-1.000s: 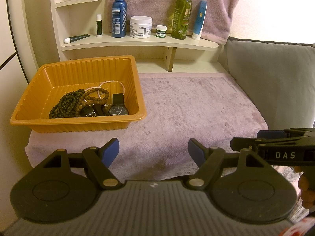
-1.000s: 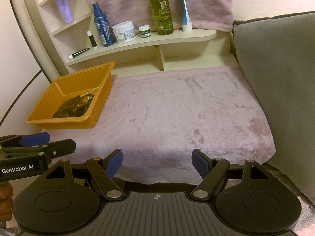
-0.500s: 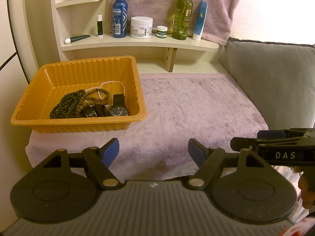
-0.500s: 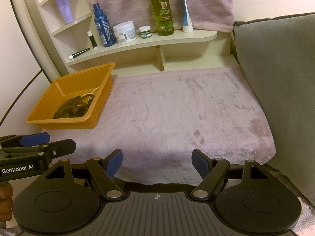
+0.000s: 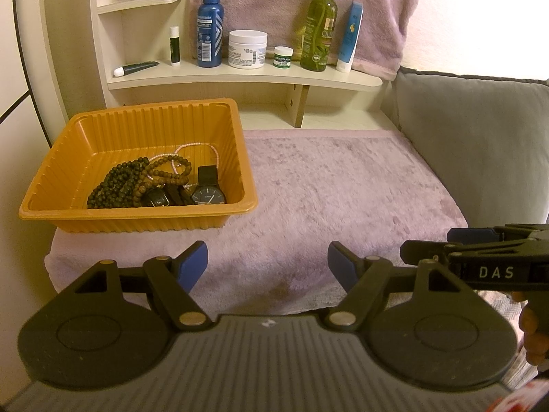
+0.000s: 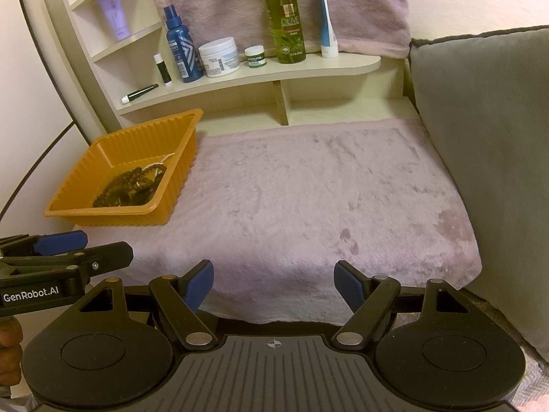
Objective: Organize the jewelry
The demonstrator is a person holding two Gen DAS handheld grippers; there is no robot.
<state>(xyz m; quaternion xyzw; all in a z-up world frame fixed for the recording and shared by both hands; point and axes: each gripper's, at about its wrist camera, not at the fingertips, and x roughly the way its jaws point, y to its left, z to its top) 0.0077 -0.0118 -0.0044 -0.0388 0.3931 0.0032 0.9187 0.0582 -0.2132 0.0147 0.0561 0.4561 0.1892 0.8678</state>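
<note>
The ribbed orange plastic tray [image 5: 137,158] sat at ten o'clock on the mauve plush towel [image 5: 343,189], holding all the jewelry in a tangled heap at its near right corner. The left gripper [image 5: 267,264] and the right gripper [image 6: 274,285] both hung at six o'clock off the towel's near edge, jaws spread wide and empty.

The dark round-bead strand [image 5: 113,185] and brown wooden-bead bracelet [image 5: 164,171] looked light, limp and prone to snagging each other; pinching a free loop seemed safest. The thin pale pearl string [image 5: 195,147] looked delicate. The black round-faced wristwatch [image 5: 208,195] seemed heavier and smooth-faced, best taken by its strap.
</note>
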